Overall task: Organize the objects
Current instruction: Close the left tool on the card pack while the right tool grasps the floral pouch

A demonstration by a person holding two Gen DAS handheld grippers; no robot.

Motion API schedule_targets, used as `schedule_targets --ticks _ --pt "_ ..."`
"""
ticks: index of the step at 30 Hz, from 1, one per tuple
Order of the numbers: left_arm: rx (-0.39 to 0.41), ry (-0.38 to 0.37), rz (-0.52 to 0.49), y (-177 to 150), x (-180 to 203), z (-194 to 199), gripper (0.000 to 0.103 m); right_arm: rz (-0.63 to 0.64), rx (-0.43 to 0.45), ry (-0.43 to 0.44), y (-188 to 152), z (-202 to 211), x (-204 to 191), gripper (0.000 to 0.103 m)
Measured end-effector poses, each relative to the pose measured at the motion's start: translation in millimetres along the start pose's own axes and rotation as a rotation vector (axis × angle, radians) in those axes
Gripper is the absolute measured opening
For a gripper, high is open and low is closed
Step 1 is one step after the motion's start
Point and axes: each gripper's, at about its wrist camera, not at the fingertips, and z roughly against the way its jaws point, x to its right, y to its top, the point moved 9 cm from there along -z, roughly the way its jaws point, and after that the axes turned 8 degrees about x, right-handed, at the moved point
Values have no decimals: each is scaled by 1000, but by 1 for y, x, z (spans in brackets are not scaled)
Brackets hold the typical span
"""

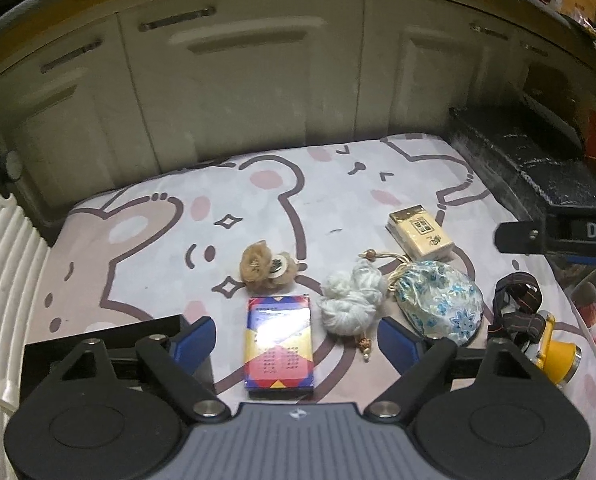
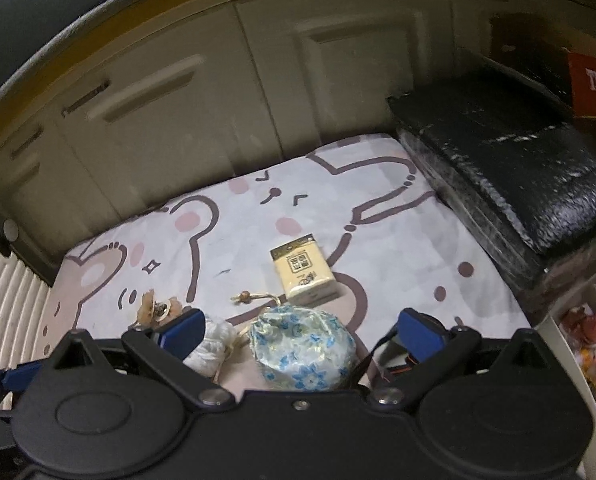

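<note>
A: Six small things lie on the cartoon-bear sheet (image 1: 145, 240), all loose. From the left wrist view the left gripper (image 1: 295, 338) has its jaws apart, with the colourful card box (image 1: 278, 350) lying flat between them and neither blue pad touching it.

B: And the right gripper (image 2: 300, 332)?

A: Jaws apart too, hanging over the blue-flowered pouch (image 2: 302, 350), which fills the gap without being pinched. In the left view that pouch sits at about three o'clock from the card box, the white yarn ball (image 1: 352, 302) between them, the brown fluffy charm (image 1: 266, 266) at twelve, the yellow tissue pack (image 1: 420, 232) at one, the yellow headlamp (image 1: 538, 332) far out at three.

B: So the step in hand is picking up the box?

A: That's my guess. To do it well I'd centre the box between the pads, come down until they straddle its long sides, then close squarely. It's flat and rigid, so it may skid on the soft sheet if only one pad meets it.

B: Anything to watch?

A: Yarn tail and bead lie just beside the box's right edge; keep the right pad clear of them
</note>
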Motion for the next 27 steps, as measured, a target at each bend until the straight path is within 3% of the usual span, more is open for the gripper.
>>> schedule_targets --ticks 6,16,27 --pt "-37 -22 17 -4 3 -18 84 102 -10 27 12 -19 -13 103" --pt "-102 -50 16 -17 -2 -52 71 -76 -82 9 3 -65 5 103" --pt "-158 -51 7 -28 -5 -80 70 -125 -115 81 -18 -87 15 103"
